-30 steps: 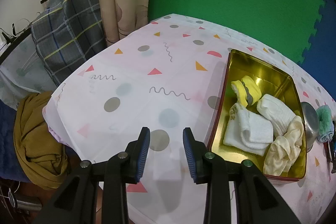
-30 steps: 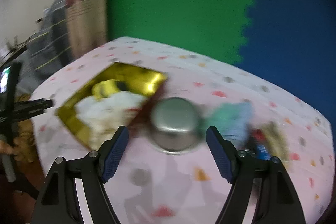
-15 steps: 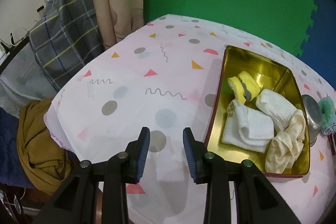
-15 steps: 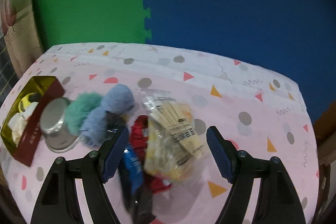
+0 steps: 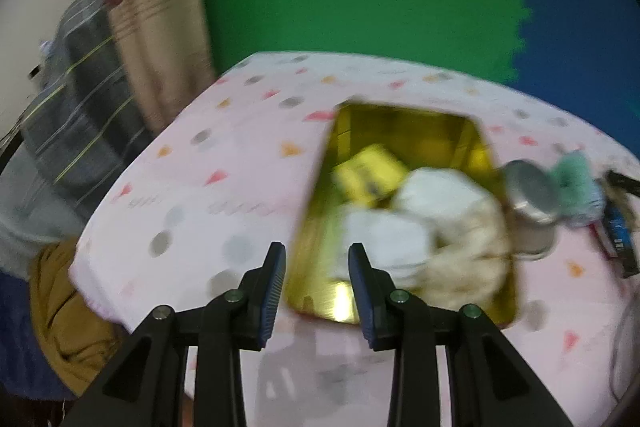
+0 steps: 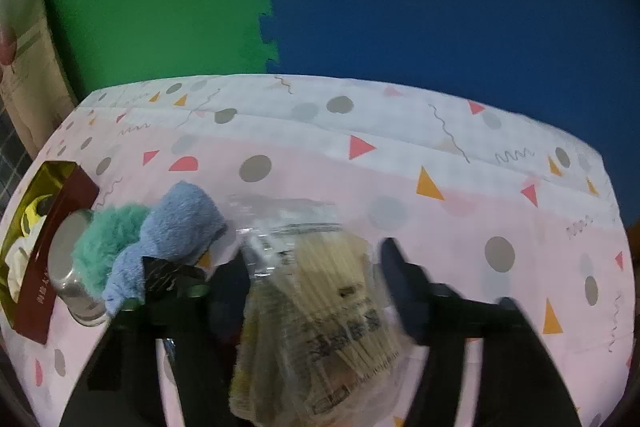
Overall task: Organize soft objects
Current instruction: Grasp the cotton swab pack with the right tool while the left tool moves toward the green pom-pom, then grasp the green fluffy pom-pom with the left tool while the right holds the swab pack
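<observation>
A gold tin tray [image 5: 408, 131] sits on the patterned cloth and holds a yellow sock [image 5: 370, 173] and white socks [image 5: 384, 239]. My left gripper [image 5: 316, 281] is open and empty, just above the tray's near left corner. A teal fluffy sock [image 6: 108, 243] and a blue fluffy sock [image 6: 176, 227] lie beside a steel cup [image 6: 66, 259]. My right gripper [image 6: 312, 287] is open, its fingers on either side of a clear bag of sticks [image 6: 316, 311]. The tray [image 6: 44, 251] shows at the far left of the right wrist view.
Dark wrapped packets [image 6: 168, 273] lie under the blue sock, and show at the right edge of the left wrist view [image 5: 618, 227]. A plaid cloth [image 5: 76, 115] and an ochre cloth [image 5: 68, 315] hang beyond the table's left edge. Green and blue foam mats form the back wall.
The left gripper has swung right, from the bare cloth toward the tray. The right gripper has dropped lower and closer to the clear bag. Both views are motion-blurred.
</observation>
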